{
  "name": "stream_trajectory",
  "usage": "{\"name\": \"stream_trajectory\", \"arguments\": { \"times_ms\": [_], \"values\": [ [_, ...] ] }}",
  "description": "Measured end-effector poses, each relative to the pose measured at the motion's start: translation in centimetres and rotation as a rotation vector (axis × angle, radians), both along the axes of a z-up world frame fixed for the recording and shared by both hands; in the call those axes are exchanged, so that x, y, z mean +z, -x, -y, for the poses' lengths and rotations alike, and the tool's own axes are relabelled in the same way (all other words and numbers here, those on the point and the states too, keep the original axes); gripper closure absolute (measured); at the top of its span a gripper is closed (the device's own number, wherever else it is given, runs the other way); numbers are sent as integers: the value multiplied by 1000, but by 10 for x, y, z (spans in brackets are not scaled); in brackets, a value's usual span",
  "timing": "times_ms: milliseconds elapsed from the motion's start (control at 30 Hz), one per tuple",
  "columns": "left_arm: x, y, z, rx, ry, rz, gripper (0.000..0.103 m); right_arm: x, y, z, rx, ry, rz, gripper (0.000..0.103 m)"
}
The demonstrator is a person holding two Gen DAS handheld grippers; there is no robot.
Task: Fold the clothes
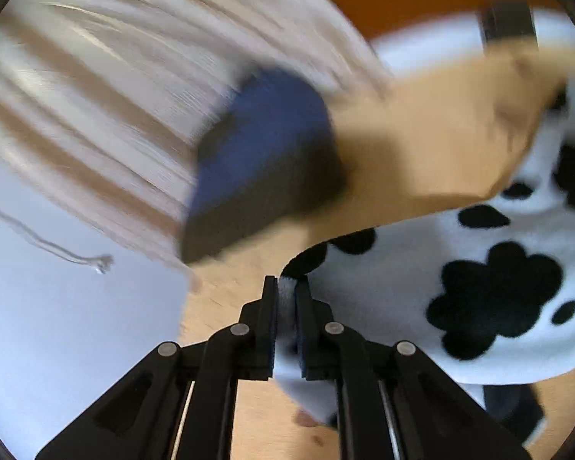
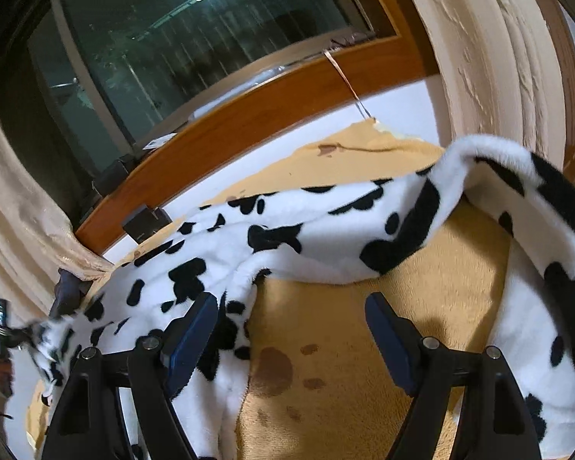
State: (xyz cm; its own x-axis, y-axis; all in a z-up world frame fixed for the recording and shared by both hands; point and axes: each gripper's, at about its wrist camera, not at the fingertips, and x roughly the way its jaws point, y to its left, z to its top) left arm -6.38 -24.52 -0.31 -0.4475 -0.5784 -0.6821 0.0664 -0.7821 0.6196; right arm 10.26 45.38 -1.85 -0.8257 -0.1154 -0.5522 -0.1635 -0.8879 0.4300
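The cow-print fleece garment (image 2: 295, 226) sprawls over a tan cloth (image 2: 326, 345), its far end cut off at three o'clock. The left gripper (image 1: 286, 287) pinches a white hem; the right gripper (image 2: 291, 314) is spread above the stained cloth. At ten o'clock the left view smears into blurred curtain (image 1: 96, 76)

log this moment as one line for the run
left claw: shut on cow-print garment | right claw: open, nothing held | tan blanket underneath | fold unfinished
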Motion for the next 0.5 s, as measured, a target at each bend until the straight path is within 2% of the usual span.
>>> {"name": "stream_trajectory", "arguments": {
  "times_ms": [67,133,167,200,233,367,400,500],
  "values": [
    [-29,4,2,-20,20,119,90,-2,0,-2,7,16,8,22],
    [-31,-1,6,-32,10,125,87,1,5,1,62,-12,47,22],
    [-23,0,9,-16,-26,112,82,3,8,2,89,-28,65,22],
    [-14,0,13,1,-62,99,72,14,13,4,112,-68,56,22],
    [-4,1,17,20,-96,75,68,25,18,7,135,-107,45,22],
    [40,17,12,24,-203,-51,37,70,63,24,278,-196,-42,18],
    [46,21,5,6,-237,-72,30,76,82,31,308,-226,-53,17],
    [51,44,-31,-118,-382,-69,25,81,149,59,381,-284,-34,17]
  ]
}}
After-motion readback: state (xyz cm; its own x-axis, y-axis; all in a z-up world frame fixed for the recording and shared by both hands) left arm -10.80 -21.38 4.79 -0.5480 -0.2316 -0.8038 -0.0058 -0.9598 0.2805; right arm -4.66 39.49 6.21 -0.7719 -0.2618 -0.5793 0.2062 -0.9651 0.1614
